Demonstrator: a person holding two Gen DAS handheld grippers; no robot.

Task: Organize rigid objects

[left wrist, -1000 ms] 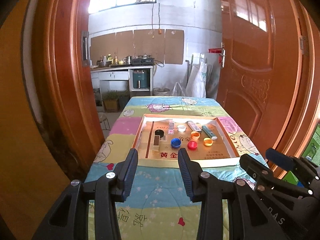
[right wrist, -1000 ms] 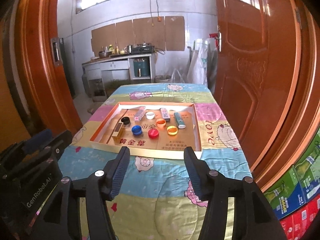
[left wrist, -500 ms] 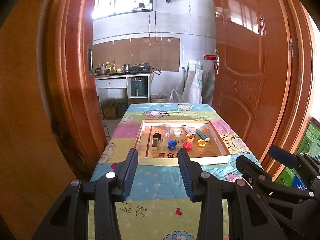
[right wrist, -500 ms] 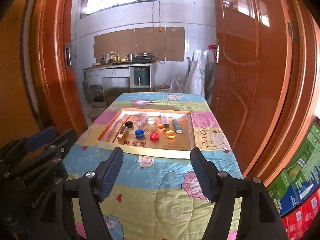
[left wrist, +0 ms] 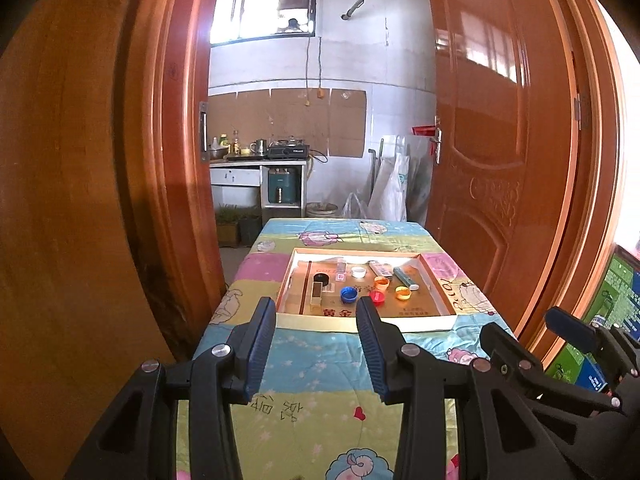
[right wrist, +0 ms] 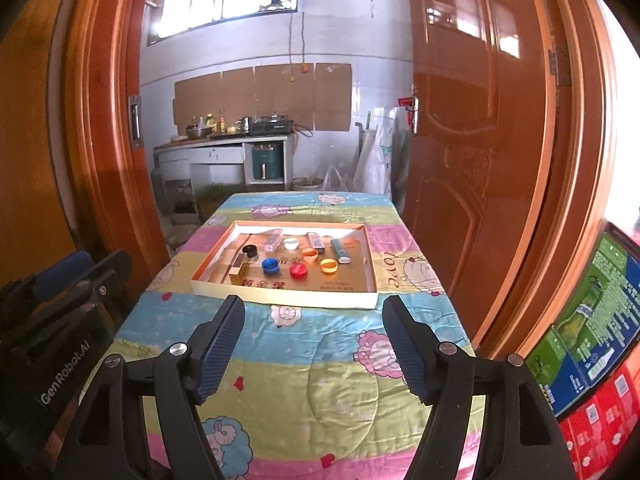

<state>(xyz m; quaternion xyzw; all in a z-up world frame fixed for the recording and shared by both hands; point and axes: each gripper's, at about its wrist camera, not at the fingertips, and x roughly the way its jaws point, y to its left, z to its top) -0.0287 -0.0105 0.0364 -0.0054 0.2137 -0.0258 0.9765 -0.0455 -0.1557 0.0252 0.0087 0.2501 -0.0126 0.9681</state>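
Both grippers, left (left wrist: pixel 316 322) and right (right wrist: pixel 314 320), have pulled back from the tray (right wrist: pixel 280 298) (fingers spread, empty), so the caps (right wrist: pixel 298 270) look sorted.

- "GenRobot.AI" in white letters runs along the black body of the left gripper (right wrist: pixel 64 376), at the lower left of the right wrist view.
- "love" in red letters is on the pink patch of the quilt (right wrist: pixel 393 270), right of the tray in the right wrist view.
- Yellow Chinese characters are printed on the tray floor (left wrist: pixel 339 313) near its front edge in the left wrist view; they read roughly "黄金", the rest hidden.
- Dark handwritten-style characters sit on the yellow band of the quilt in the left wrist view, too unclear to read.
- The green and red cartons (right wrist: pixel 592 320) at the right edge of the right wrist view carry print too small to read.
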